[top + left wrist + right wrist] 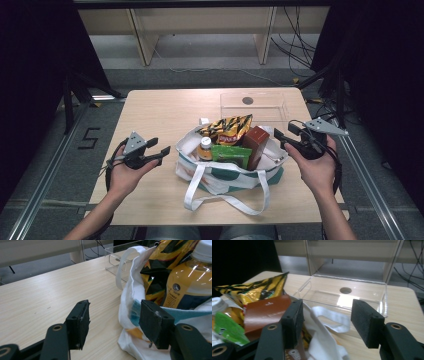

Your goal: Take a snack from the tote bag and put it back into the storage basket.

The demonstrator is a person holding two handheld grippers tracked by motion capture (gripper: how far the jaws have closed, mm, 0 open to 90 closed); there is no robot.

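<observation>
A white and teal tote bag (225, 175) sits mid-table. It holds a yellow-black chip bag (227, 129), an orange drink bottle (205, 148), a green packet (231, 154) and a brown box (256, 142). My left gripper (159, 146) hovers just left of the bag, open, with nothing between its jaws; in its own view (113, 325) the bag's white rim (130, 307) lies beside the right jaw and the bottle (187, 282) stands behind it. My right gripper (284, 135) is at the bag's right rim, open (325, 322), with white cloth (322, 345) lying loose below the jaws, untouched by the pads.
A clear plastic box (255, 107) stands behind the bag at the far right of the table, seen close in the right gripper view (347, 295). The bag's straps (225, 200) trail toward the near edge. Bare wood lies left of the bag.
</observation>
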